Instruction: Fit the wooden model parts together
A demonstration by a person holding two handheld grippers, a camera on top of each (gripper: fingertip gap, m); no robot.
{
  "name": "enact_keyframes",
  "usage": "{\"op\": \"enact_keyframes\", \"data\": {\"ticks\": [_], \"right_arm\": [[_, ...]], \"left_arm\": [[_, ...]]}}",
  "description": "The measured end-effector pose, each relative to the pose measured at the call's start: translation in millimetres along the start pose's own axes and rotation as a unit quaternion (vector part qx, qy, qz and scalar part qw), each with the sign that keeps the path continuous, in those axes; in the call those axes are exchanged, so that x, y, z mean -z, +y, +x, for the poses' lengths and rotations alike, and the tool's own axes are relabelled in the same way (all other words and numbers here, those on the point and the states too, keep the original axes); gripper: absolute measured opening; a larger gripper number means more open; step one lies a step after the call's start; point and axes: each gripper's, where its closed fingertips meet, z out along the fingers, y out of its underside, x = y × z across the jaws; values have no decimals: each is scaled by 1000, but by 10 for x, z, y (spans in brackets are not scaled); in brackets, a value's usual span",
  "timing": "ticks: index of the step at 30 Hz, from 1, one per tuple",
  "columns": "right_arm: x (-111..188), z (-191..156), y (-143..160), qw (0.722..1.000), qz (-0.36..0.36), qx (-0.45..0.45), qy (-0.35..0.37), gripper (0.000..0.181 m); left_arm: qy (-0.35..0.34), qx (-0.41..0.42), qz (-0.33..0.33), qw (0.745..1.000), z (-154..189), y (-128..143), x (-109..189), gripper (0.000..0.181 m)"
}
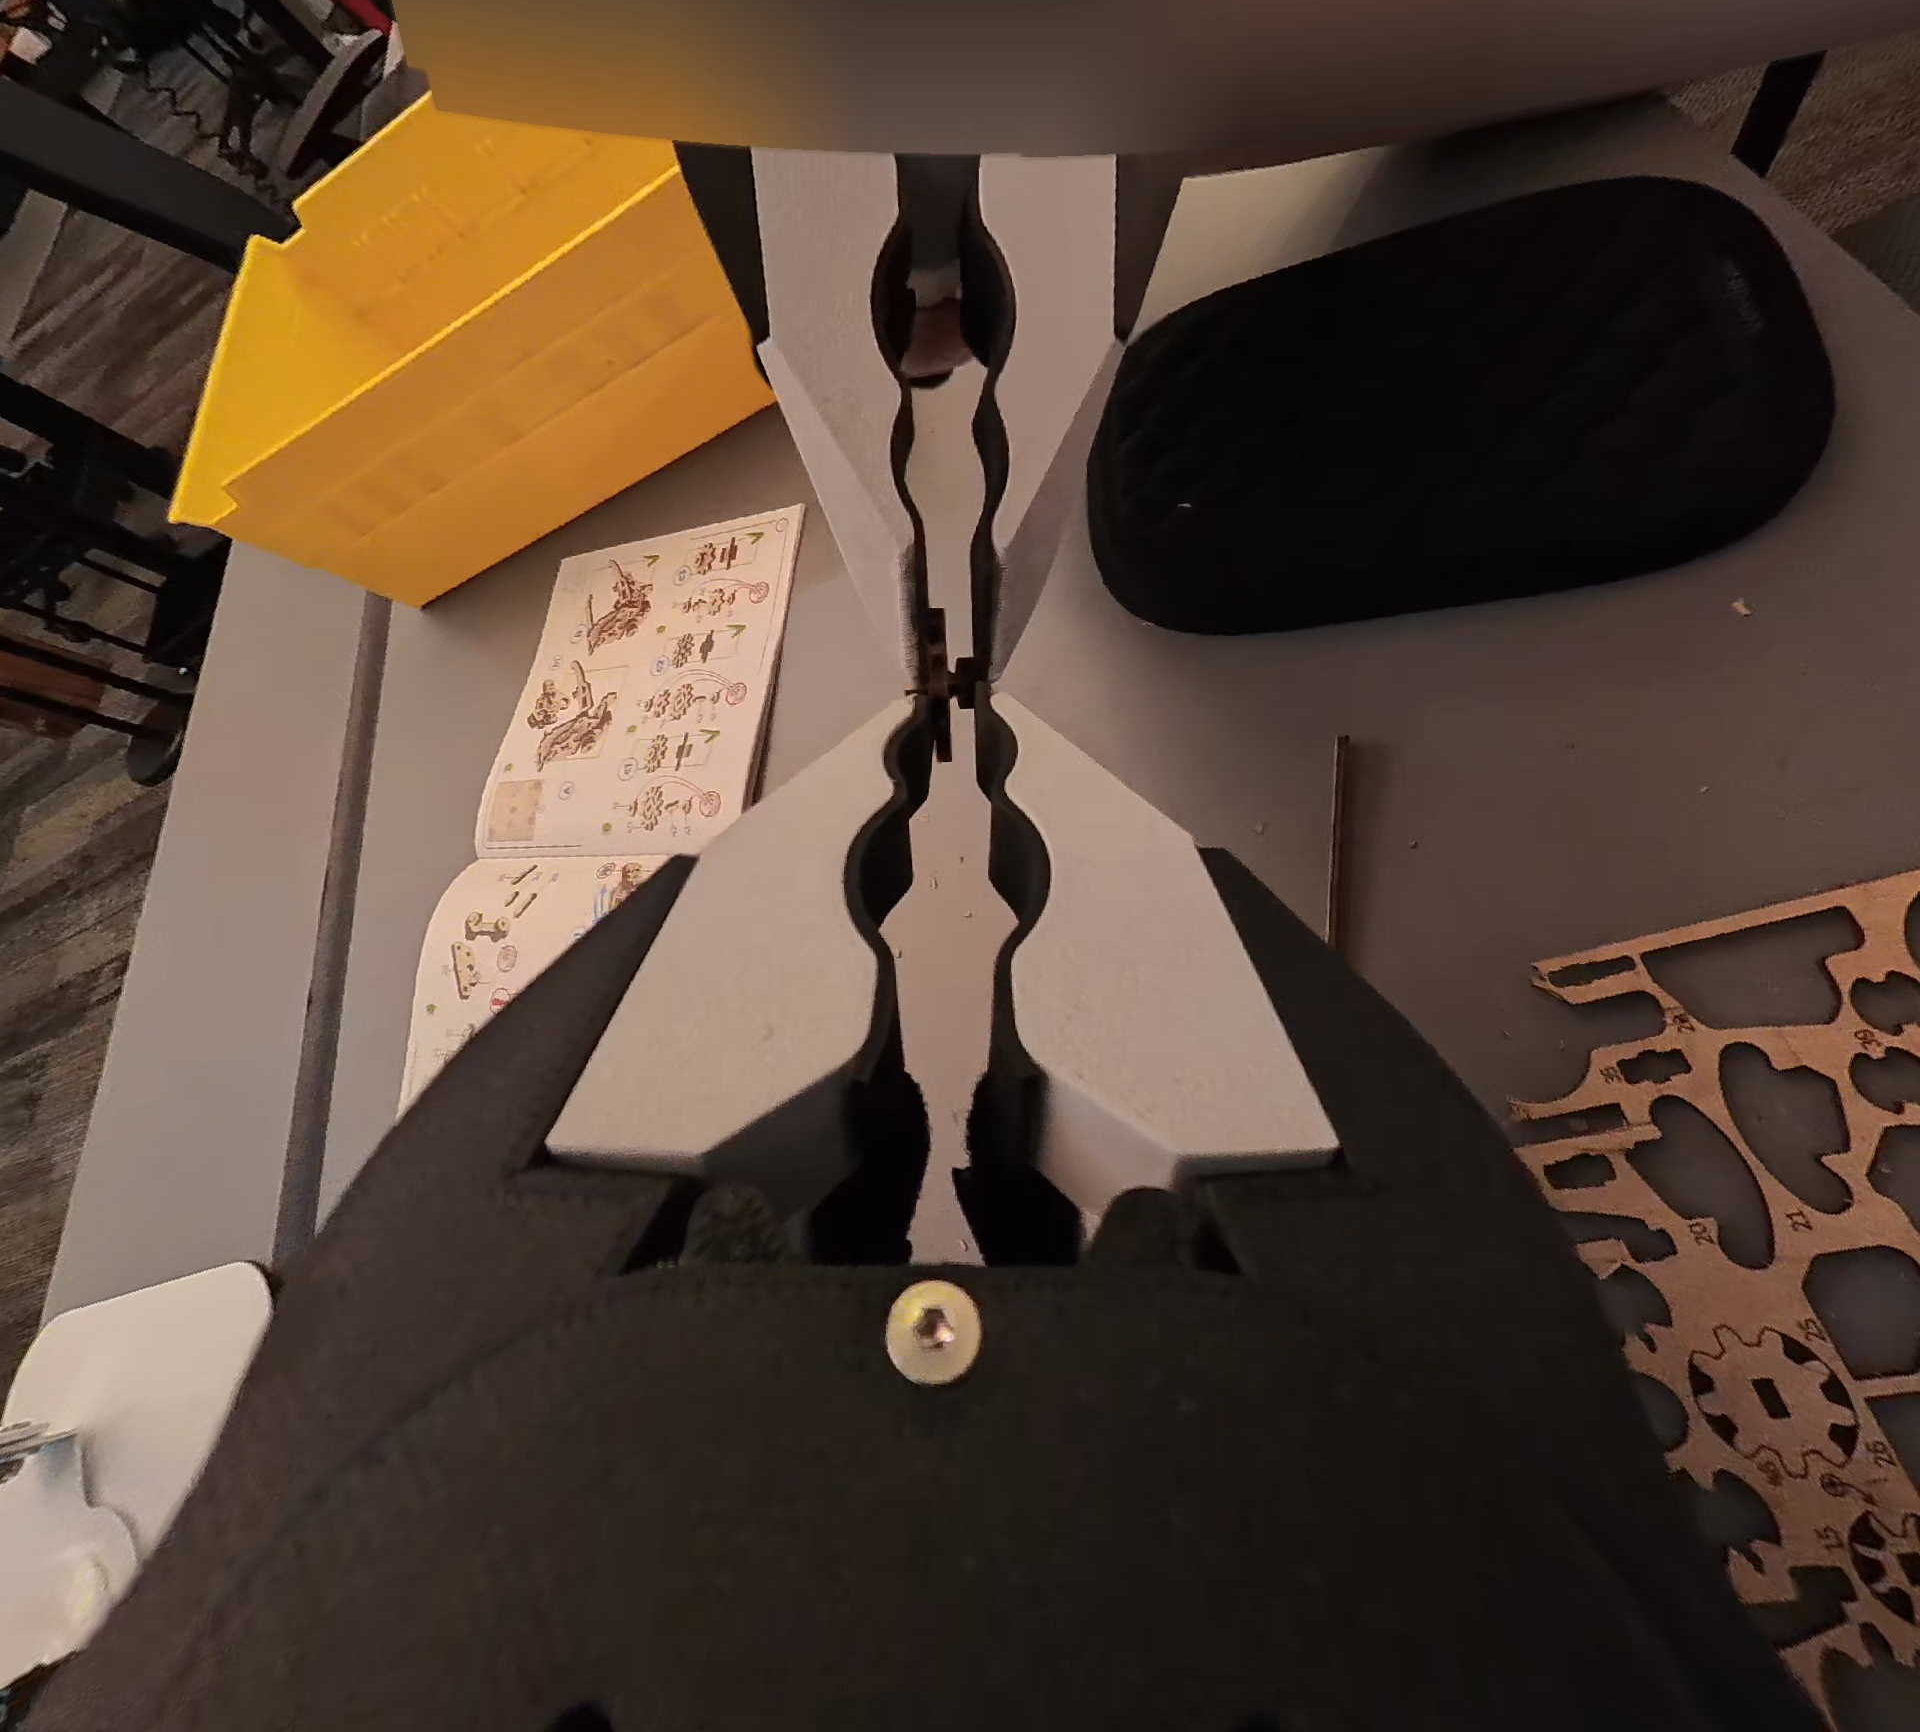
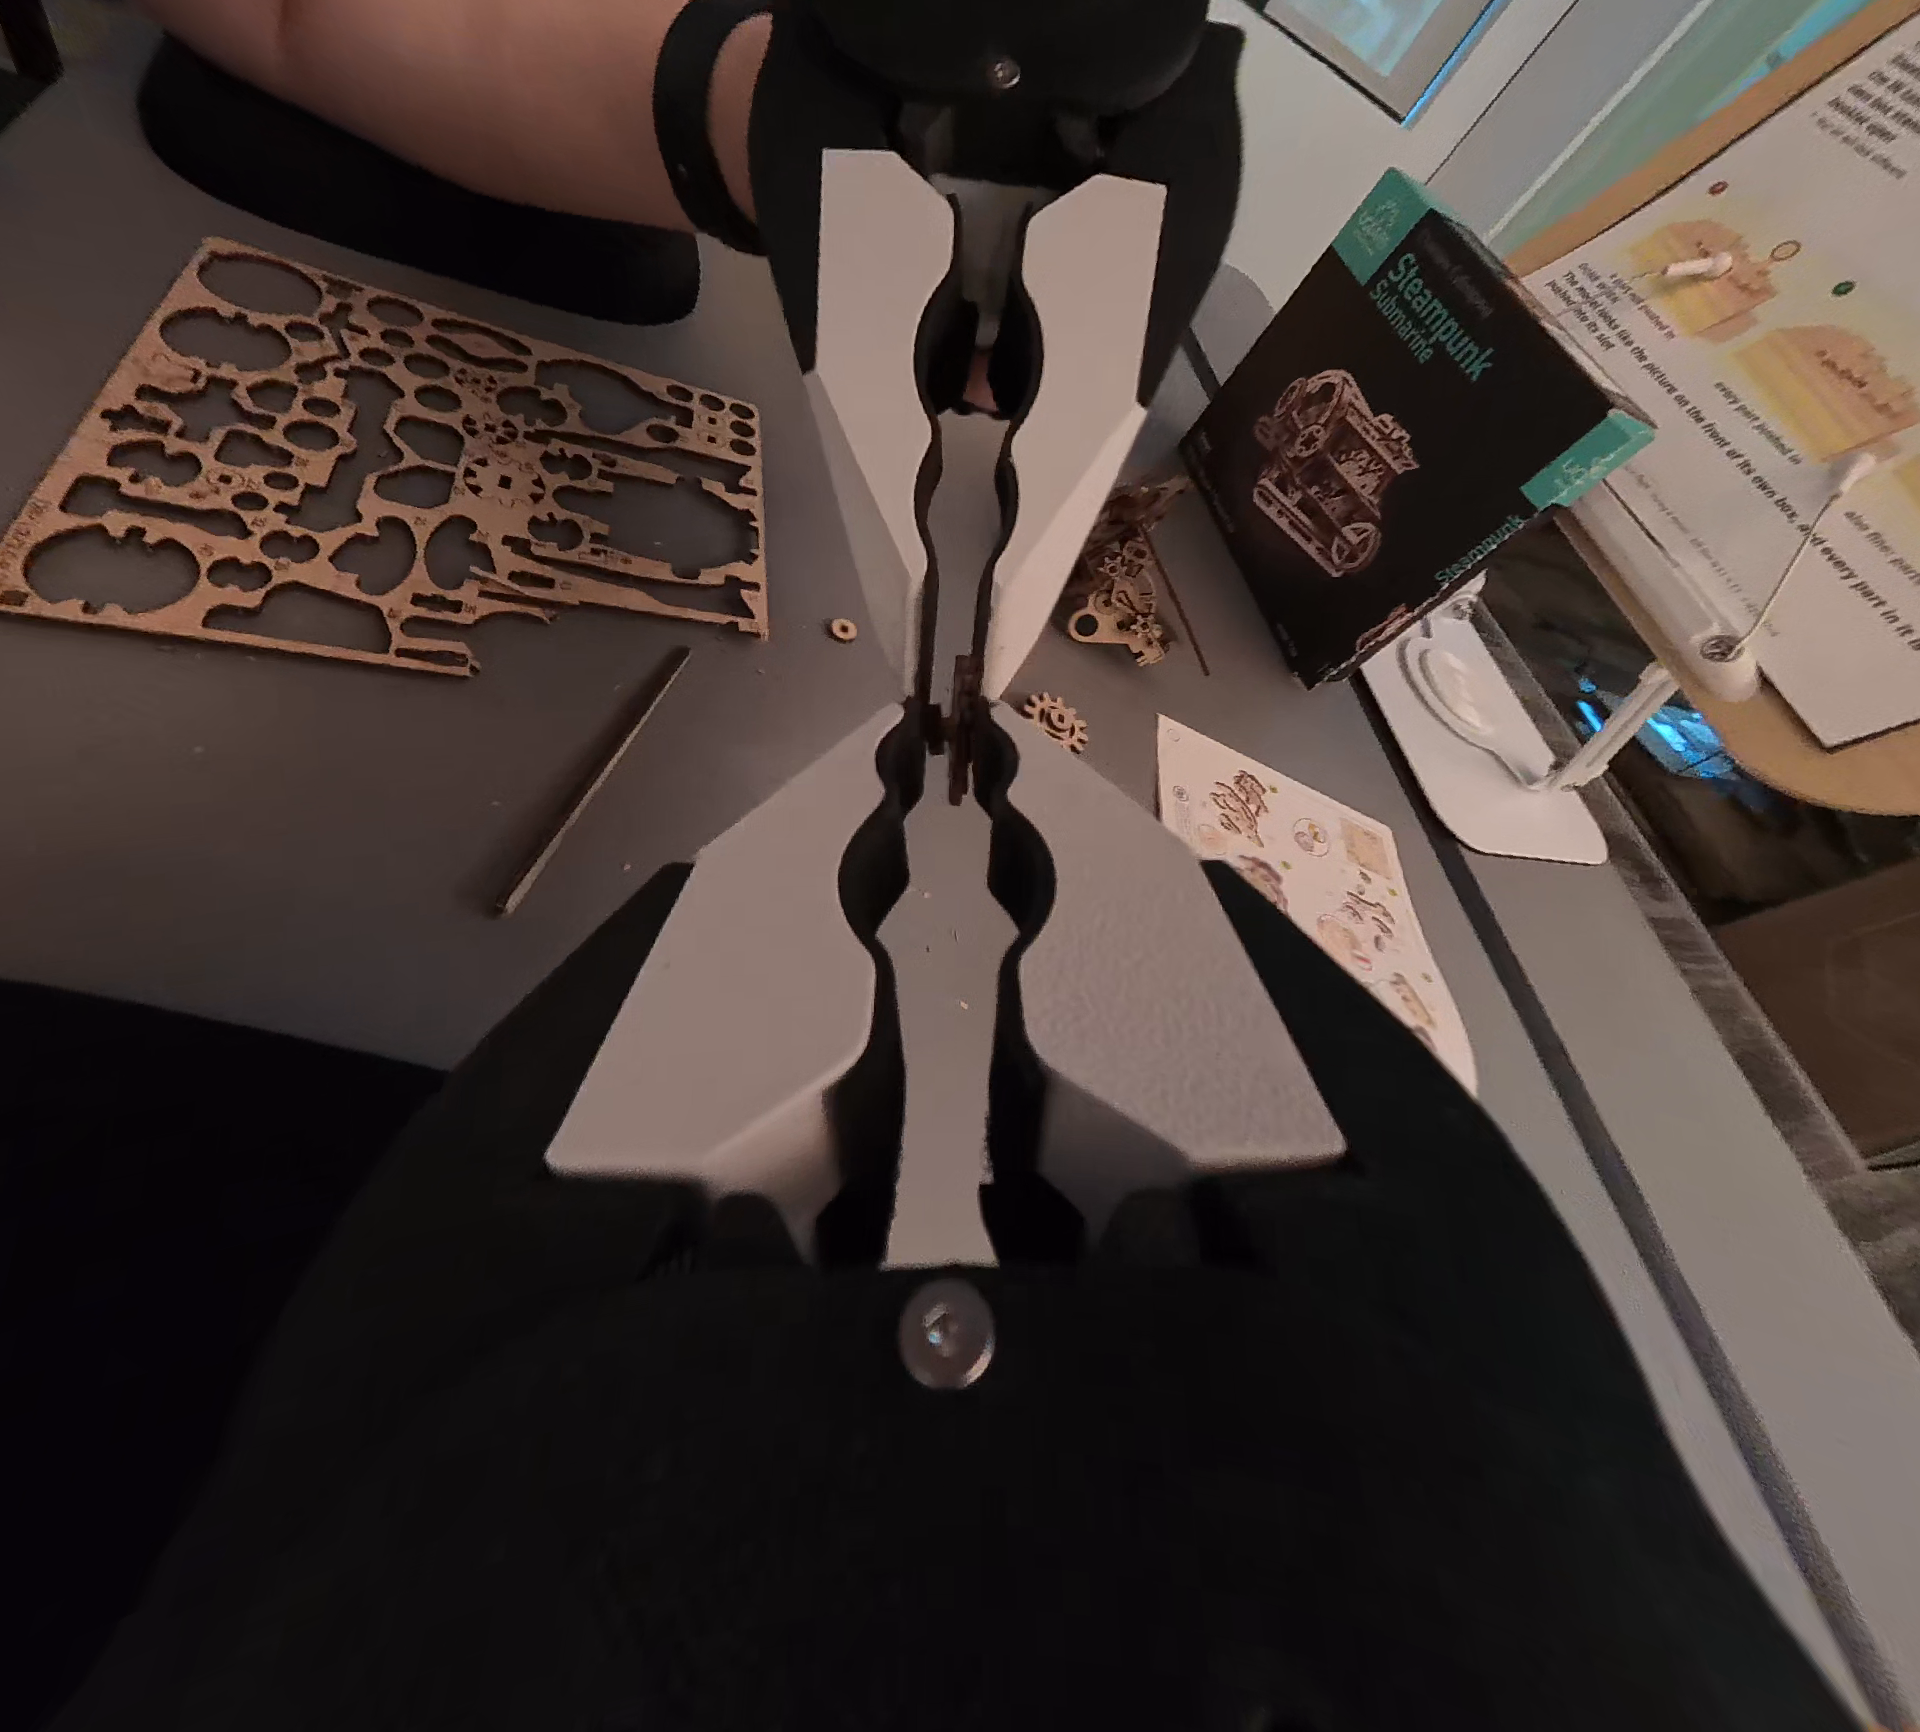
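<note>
My two grippers meet tip to tip above the grey table (image 1: 1455,747). In the left wrist view, my left gripper (image 1: 943,732) comes from below and is shut on a small thin wooden part (image 1: 940,695), seen edge-on. The right gripper (image 1: 951,633) comes from above, shut on a second small wooden part (image 1: 966,676). The two parts touch side by side. The right wrist view shows the same: my right gripper (image 2: 951,752) from below, the left gripper (image 2: 956,643) from above, and the dark wooden parts (image 2: 964,716) pressed together between the tips. How they interlock is hidden.
A punched-out wooden sheet (image 2: 395,456), thin rod (image 2: 592,778), small washer (image 2: 844,630), loose gear (image 2: 1055,718) and a partly built model (image 2: 1127,581) lie on the table. The kit box (image 2: 1413,425), instruction booklet (image 1: 644,674), yellow bin (image 1: 468,394) and black pad (image 1: 1455,404) stand around. A forearm (image 2: 468,51) is behind. The tips of both grippers are at nearly the same place. The partly built model (image 2: 1127,581) is about 20 cm from both grippers' fingertips.
</note>
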Motion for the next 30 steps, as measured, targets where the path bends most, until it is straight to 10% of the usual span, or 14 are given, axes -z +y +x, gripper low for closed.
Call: {"op": "enact_keyframes", "data": {"ticks": [30], "right_arm": [[55,70,-167,990,104,-99,-15,4]], "left_arm": [[12,39,57,998,-45,-126,113,5]]}}
